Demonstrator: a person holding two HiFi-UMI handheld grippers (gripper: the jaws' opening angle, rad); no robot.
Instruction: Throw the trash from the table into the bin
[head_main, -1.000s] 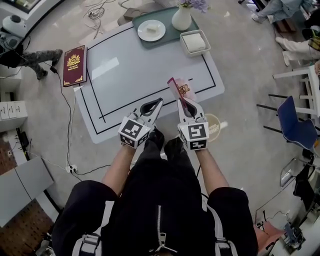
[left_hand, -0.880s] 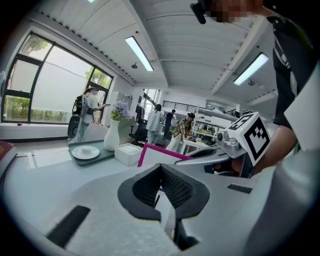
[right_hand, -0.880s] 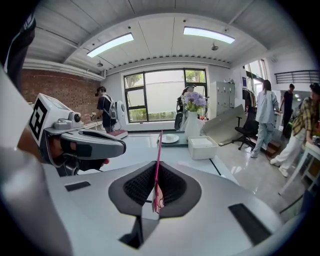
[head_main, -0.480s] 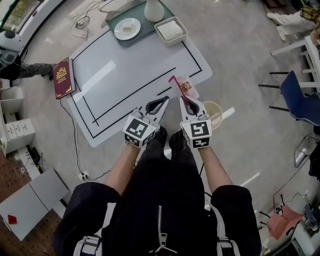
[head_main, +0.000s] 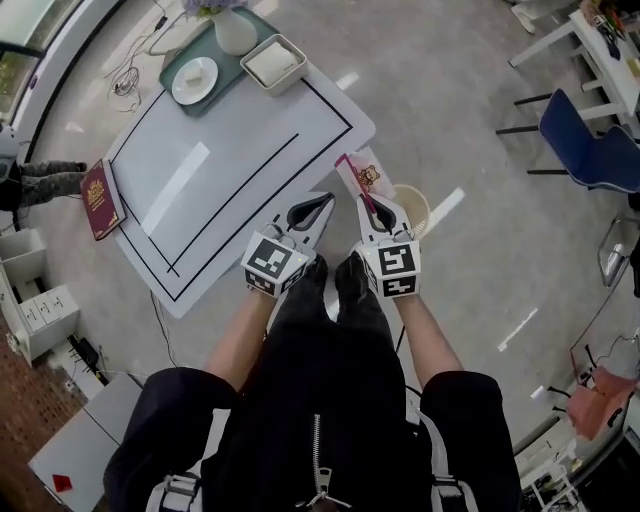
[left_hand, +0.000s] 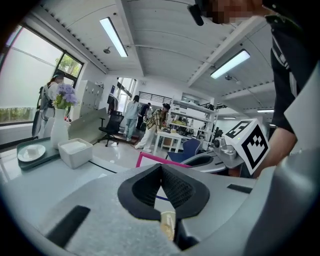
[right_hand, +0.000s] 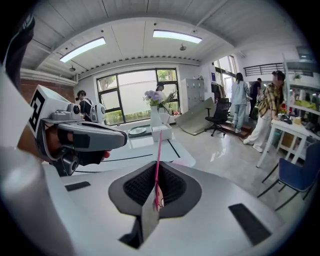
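Observation:
My right gripper (head_main: 368, 200) is shut on a pink snack wrapper (head_main: 362, 176) with a bear print, which stands up edge-on between the jaws (right_hand: 156, 165). The wrapper hangs just off the table's near corner, beside a round beige bin (head_main: 418, 203) on the floor; the bin is partly hidden by that gripper. My left gripper (head_main: 325, 199) is level with it on the left, its tips closed together (left_hand: 160, 166). A small tan scrap (left_hand: 167, 225) shows at the base of its jaws; I cannot tell whether it is gripped.
The white table (head_main: 230, 150) with black lines lies to the upper left, bearing a green tray (head_main: 190, 55) with a plate, a vase and a white box (head_main: 273, 62). A dark red book (head_main: 100, 186) lies at its left edge. A blue chair (head_main: 590, 150) stands at the right.
The table has slid up and left in the head view as the person turned away from it. Both grippers moved along, and the wrapper now hangs beside the bin.

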